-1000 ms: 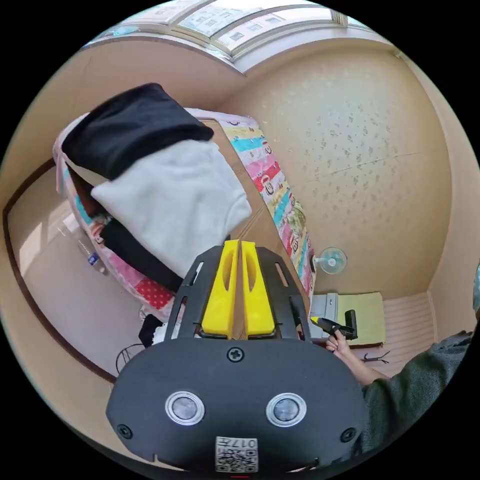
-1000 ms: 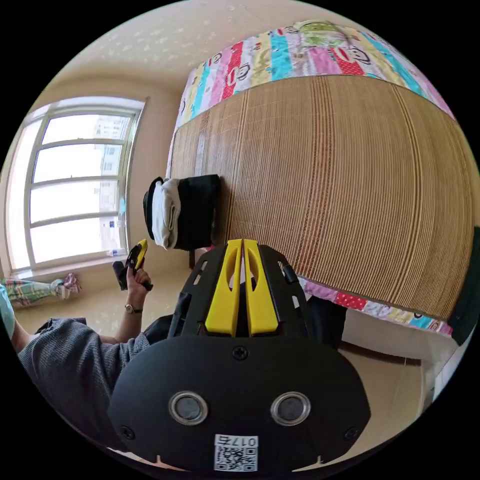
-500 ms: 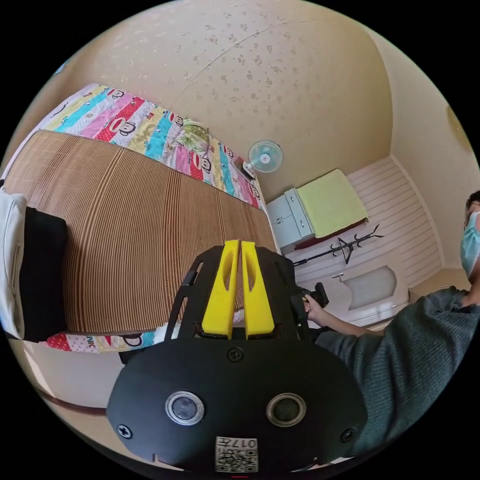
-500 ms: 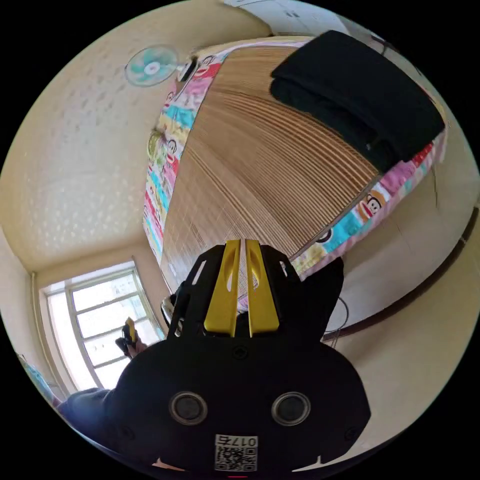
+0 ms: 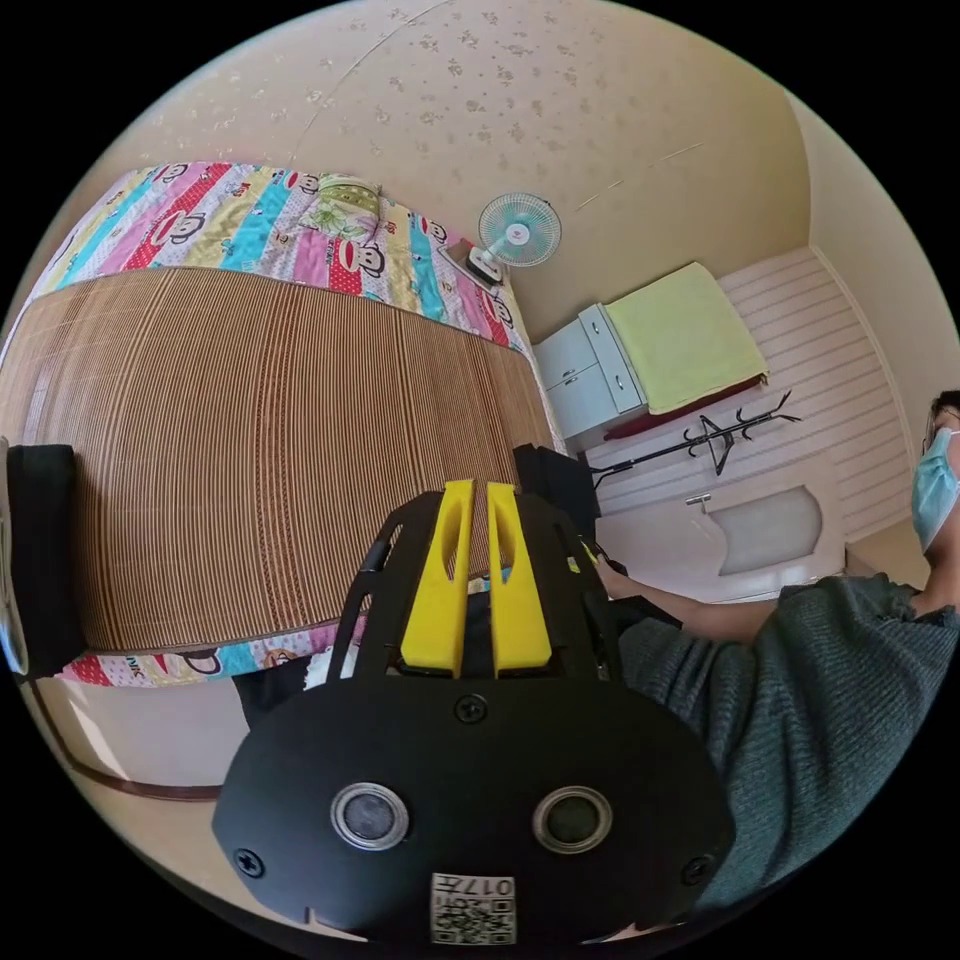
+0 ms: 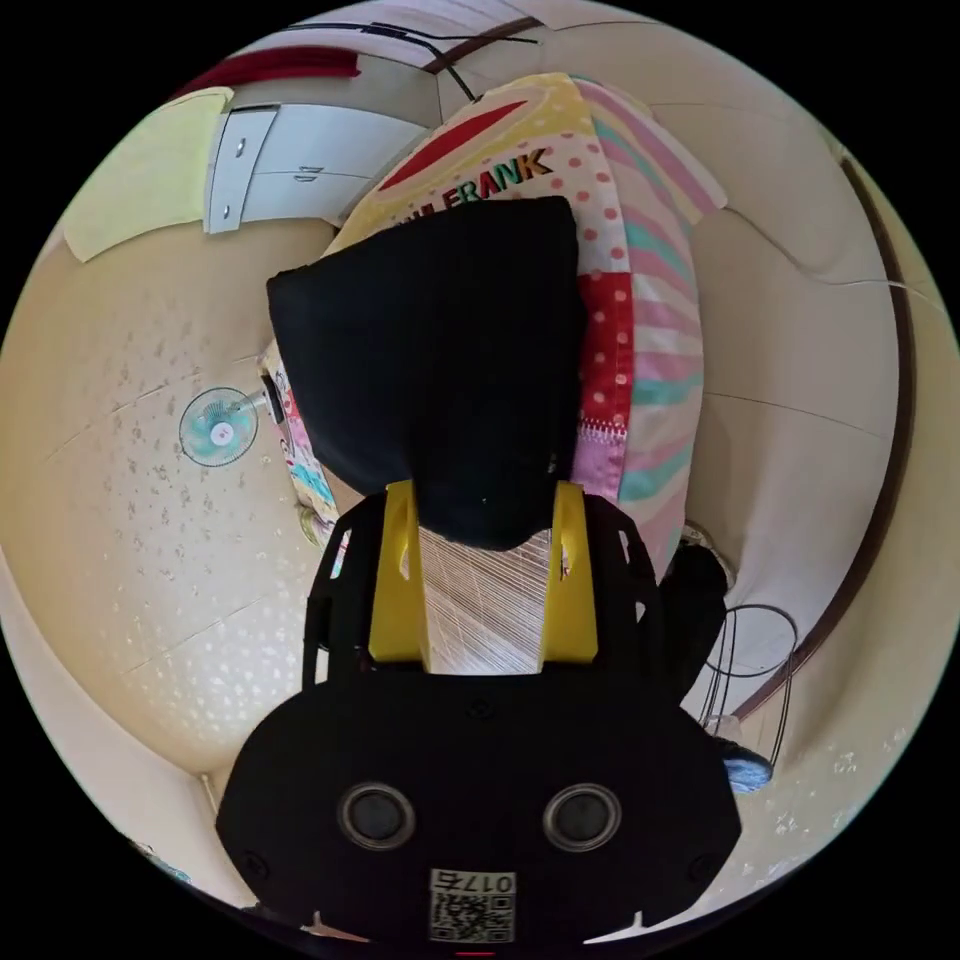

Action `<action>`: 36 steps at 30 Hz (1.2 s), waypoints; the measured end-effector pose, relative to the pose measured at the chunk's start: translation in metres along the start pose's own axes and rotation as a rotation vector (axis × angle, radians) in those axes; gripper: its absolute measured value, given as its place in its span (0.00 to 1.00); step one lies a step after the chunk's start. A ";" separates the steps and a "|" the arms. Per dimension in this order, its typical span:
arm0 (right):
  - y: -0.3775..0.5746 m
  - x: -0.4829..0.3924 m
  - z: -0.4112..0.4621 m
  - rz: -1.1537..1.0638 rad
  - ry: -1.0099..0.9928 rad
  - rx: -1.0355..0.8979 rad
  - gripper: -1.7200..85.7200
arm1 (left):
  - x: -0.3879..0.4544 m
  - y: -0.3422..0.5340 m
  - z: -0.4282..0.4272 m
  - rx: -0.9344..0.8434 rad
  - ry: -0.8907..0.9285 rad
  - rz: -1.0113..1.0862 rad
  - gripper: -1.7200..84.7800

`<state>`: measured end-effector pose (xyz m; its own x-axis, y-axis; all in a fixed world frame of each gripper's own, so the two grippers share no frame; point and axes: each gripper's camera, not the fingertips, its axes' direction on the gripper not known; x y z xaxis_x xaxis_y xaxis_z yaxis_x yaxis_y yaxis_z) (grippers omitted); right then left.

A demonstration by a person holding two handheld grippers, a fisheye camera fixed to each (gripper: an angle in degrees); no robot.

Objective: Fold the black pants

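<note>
Spread wide now, the right gripper (image 6: 484, 500) frames the folded black pants (image 6: 440, 360) on the woven bamboo mat (image 5: 260, 450) (previously pressed together); the left gripper (image 5: 470, 500) is pinched together, empty.

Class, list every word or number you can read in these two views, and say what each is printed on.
"FRANK": the end of a longer word, on the patterned bedsheet.
The code sticker at the bottom of the right gripper view: characters too small to read.

Beige speckled wall (image 5: 560, 110); fan (image 5: 517, 232) beside white cabinet (image 5: 585, 375).
</note>
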<state>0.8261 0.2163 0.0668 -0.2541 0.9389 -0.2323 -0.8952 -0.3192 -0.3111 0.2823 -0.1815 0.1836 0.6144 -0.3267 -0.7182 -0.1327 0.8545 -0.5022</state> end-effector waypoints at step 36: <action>-0.115 0.031 -0.006 -0.044 0.042 0.098 0.12 | -0.146 -0.020 0.260 -0.074 -0.004 -0.126 0.06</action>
<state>0.9235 0.2817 0.0895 -0.2004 0.9447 -0.2596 -0.9372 -0.2621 -0.2303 0.3974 -0.0456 0.4240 0.6331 -0.4279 -0.6451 -0.1108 0.7747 -0.6226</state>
